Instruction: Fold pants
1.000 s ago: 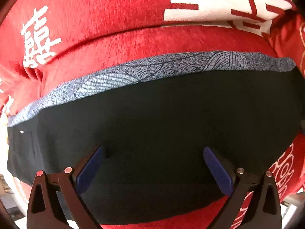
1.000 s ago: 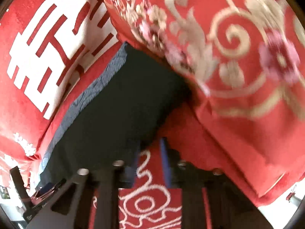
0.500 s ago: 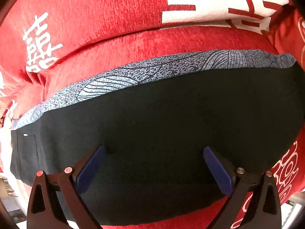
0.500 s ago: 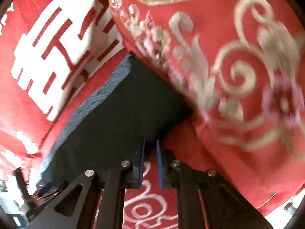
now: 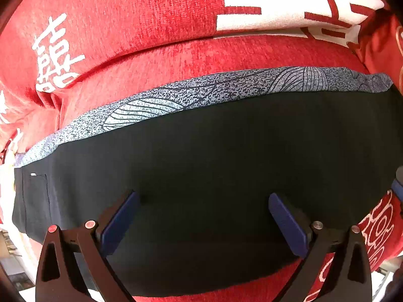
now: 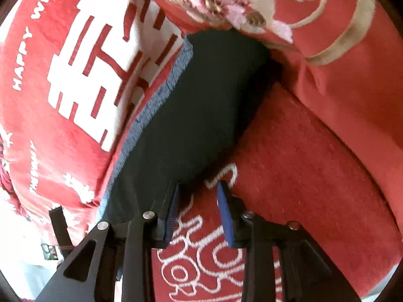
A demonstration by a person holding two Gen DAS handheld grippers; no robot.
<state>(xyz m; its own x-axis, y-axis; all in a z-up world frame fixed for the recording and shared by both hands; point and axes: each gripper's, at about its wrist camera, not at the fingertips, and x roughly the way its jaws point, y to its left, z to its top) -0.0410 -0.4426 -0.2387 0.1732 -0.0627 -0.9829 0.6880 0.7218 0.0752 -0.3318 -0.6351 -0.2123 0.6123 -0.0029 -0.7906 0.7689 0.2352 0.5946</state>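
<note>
The black pants (image 5: 214, 176) lie folded flat on the red sofa seat (image 5: 226, 55), with a grey-blue patterned band (image 5: 201, 93) along their far edge. My left gripper (image 5: 204, 209) hovers over their near half, wide open, with nothing pinched. In the right wrist view the pants (image 6: 191, 115) run away from me to the back cushions. My right gripper (image 6: 199, 188) sits at their near right corner. Its jaws are opening; its left fingertip (image 6: 175, 196) is at the fabric's edge, and mostly red seat with white embroidery (image 6: 201, 251) shows between the pads.
A red backrest cover with large white characters (image 6: 95, 70) rises behind the pants. A red cushion with gold and pink flowers (image 6: 327, 17) presses against their far right end. The seat's front edge and pale floor (image 6: 30, 264) show at lower left.
The right gripper has tipped and sunk toward the pants' right corner, and its jaws stand wider than half a second ago. The left gripper has stayed put, still open.
</note>
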